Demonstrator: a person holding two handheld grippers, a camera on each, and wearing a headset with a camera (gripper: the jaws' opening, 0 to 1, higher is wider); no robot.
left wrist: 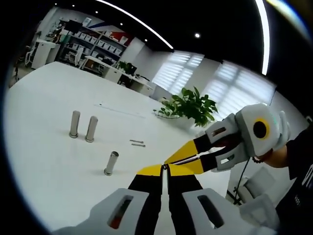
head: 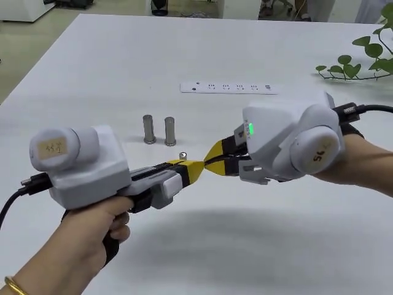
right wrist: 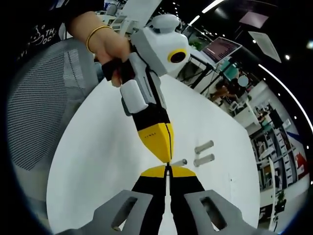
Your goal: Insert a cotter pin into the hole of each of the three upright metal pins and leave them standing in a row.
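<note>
Three grey metal pins stand upright on the white table: two side by side (head: 148,129) (head: 170,131) and a third pin (head: 182,156) nearer, just behind the jaws. In the left gripper view they are a pair (left wrist: 74,124) (left wrist: 91,129) and a single pin (left wrist: 111,163). Two loose cotter pins (left wrist: 137,143) lie flat beyond them. My left gripper (head: 198,169) and right gripper (head: 212,161) meet tip to tip above the table, both shut. A thin sliver of metal, apparently a cotter pin (right wrist: 167,166), sits pinched where the tips touch.
A white power strip (head: 228,88) lies across the far middle of the table. Green plant leaves (head: 362,58) reach in at the far right. Bare tabletop (head: 245,246) spreads in front of the grippers. A mesh chair (right wrist: 44,112) stands by the table edge.
</note>
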